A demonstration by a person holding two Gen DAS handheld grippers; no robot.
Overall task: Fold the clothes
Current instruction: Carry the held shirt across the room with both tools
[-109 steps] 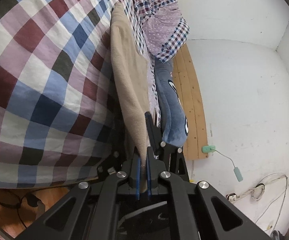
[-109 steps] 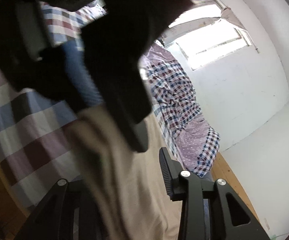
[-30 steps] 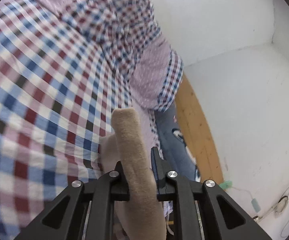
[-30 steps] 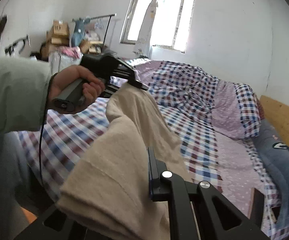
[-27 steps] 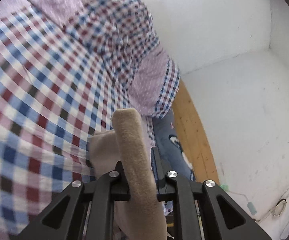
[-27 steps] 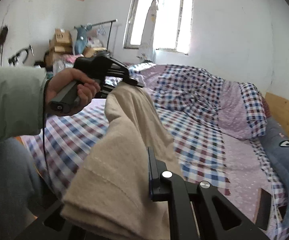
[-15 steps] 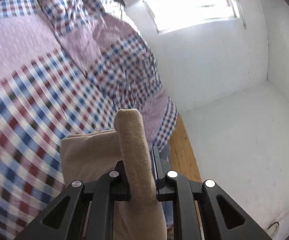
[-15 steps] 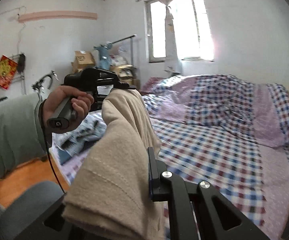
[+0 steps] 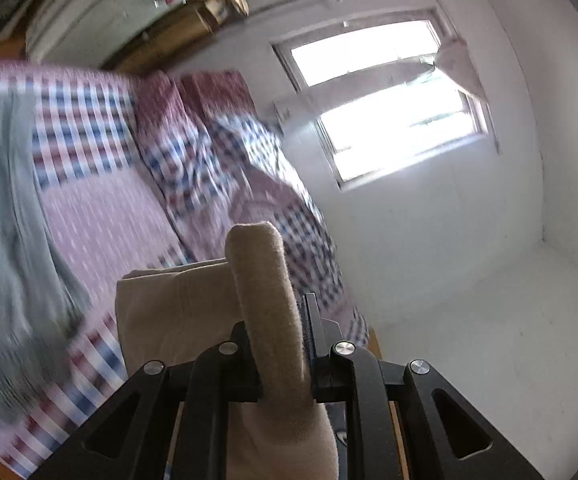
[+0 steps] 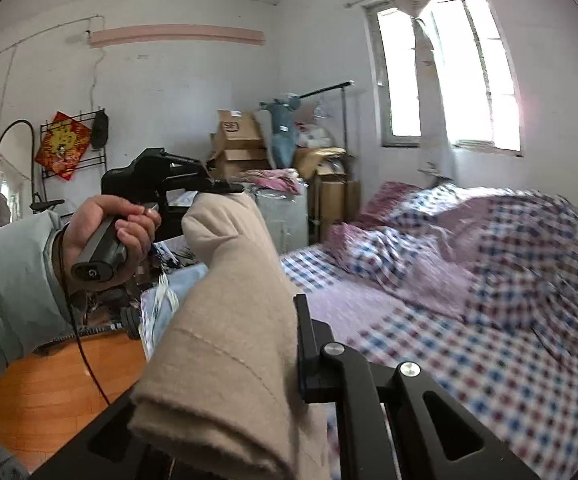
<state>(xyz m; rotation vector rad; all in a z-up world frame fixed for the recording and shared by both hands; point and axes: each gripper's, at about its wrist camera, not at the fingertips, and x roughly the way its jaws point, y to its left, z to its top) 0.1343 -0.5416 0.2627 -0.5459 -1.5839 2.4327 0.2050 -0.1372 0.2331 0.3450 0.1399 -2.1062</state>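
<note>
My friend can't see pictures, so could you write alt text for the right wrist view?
A beige garment stretches between the right gripper in the foreground and the left gripper, held by a hand, above a bed with checked bedding near a bright window.

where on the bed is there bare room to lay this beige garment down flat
The open patch is the checked sheet in front of the right gripper, bordered behind by the rumpled duvet. It is crowded at the bed's near corner, where clutter lies below the left gripper. Both grippers hold the beige garment up.
</note>
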